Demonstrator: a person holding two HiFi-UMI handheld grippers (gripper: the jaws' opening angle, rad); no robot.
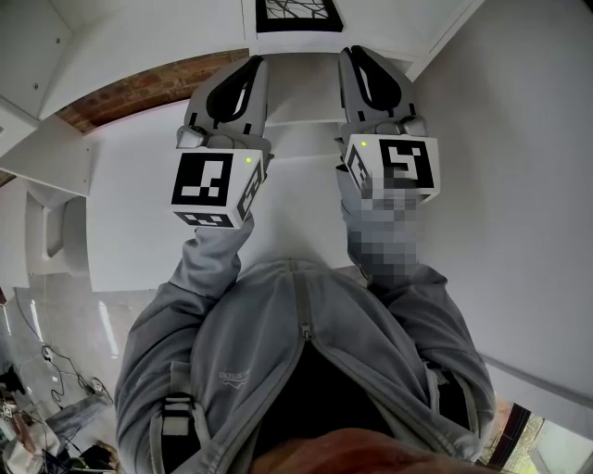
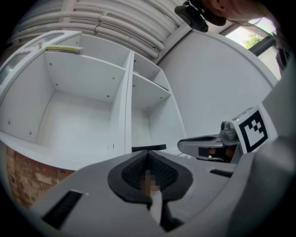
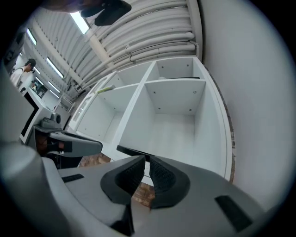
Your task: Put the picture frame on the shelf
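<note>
Head view: your left gripper [image 1: 252,65] and right gripper [image 1: 354,57] sit side by side at upper centre, both aimed up the frame at the white shelf [image 1: 306,93]. Each carries its marker cube [image 1: 215,188] nearest you. The picture frame [image 1: 296,14], black-edged with a white line pattern, is at the top centre edge, beyond and between the two sets of tips and apart from both. It appears to lie flat on a shelf board. A strip of brick [image 1: 139,88] shows at upper left, and your grey zip jacket [image 1: 296,352] fills the lower half. Left gripper view: your left gripper [image 2: 148,155] has its ribbed pads pressed together at lower centre, with nothing between them. The picture frame [image 2: 148,148] shows only as a thin dark edge just past the tips. The shelf [image 2: 128,102] spreads across the left and centre as open white compartments. A flat item with a yellow-green edge [image 2: 62,48] lies on top at upper left, and your right gripper [image 2: 185,144] comes in from the right. Right gripper view: your right gripper [image 3: 145,159] keeps a narrow slit between its pads, gripping nothing. The picture frame [image 3: 132,151] is a dark edge just beyond the tips, left of centre. The shelf [image 3: 175,111] fills the centre, and your left gripper [image 3: 95,146] is at the left edge.
</note>
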